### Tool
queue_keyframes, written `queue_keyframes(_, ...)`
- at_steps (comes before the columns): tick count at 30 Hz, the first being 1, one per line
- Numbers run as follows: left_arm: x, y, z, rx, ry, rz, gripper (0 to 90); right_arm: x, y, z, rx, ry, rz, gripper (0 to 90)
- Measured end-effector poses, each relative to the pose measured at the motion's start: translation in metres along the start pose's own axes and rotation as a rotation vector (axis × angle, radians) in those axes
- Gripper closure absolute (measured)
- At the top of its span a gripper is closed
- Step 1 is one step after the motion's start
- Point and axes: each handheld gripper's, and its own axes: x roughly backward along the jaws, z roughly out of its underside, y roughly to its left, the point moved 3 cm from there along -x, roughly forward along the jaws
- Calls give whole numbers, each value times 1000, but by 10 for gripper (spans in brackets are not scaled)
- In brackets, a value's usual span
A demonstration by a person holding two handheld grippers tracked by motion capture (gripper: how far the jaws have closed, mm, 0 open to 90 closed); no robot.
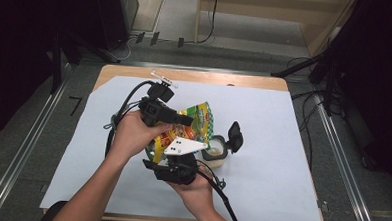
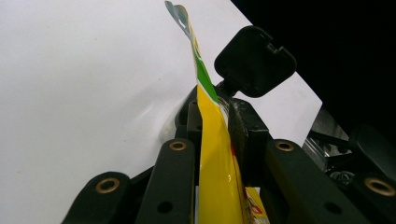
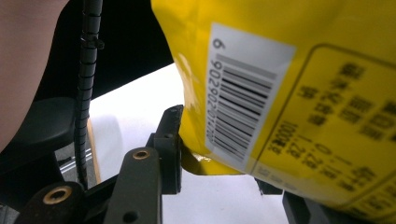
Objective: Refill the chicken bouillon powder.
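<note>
A yellow and green snack bag (image 1: pixel 199 118) is held above the table between both grippers. My left gripper (image 1: pixel 186 121) comes in from the left, shut on the bag's upper part. In the left gripper view the bag (image 2: pixel 215 154) stands edge-on, pinched between the jaws of the left gripper (image 2: pixel 219 116). My right gripper (image 1: pixel 174 154), under its white three-cornered plate, grips from below. In the right gripper view the barcode side of the bag (image 3: pixel 289 93) has its lower corner in the right gripper (image 3: pixel 233 154), and the right jaw is hidden behind the bag. Beneath the bag stands a small container (image 1: pixel 216 154) with pale contents, its black lid (image 1: pixel 234 136) flipped open.
A white sheet (image 1: pixel 292 145) covers the wooden table (image 1: pixel 195 76). A small white object (image 1: pixel 164 79) lies near the far edge. The open lid (image 2: pixel 254 60) rises just past the left jaws. Cables trail from both grippers. Metal rails run along both sides of the table.
</note>
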Motion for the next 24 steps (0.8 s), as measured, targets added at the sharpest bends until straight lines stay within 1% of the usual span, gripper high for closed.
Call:
queue_keyframes(5, 1, -2, 0, -4, -6, -8, 794, 0, 0, -1, 3, -1, -1, 621)
queue_keyframes(7, 2, -3, 0, -12, -7, -8, 793, 0, 0, -1, 1, -5, -2, 621)
queue_keyframes(13, 3, -4, -1, -10, -11, -11, 789, 1, 1, -2, 3, -8, -5, 621)
queue_keyframes(18, 4, -8, -1, -25, -13, -26, 785, 1, 0, -2, 6, -13, -7, 621)
queue_keyframes(24, 3, -6, -1, -19, -11, -20, 786, 1, 0, -2, 3, -10, -7, 621)
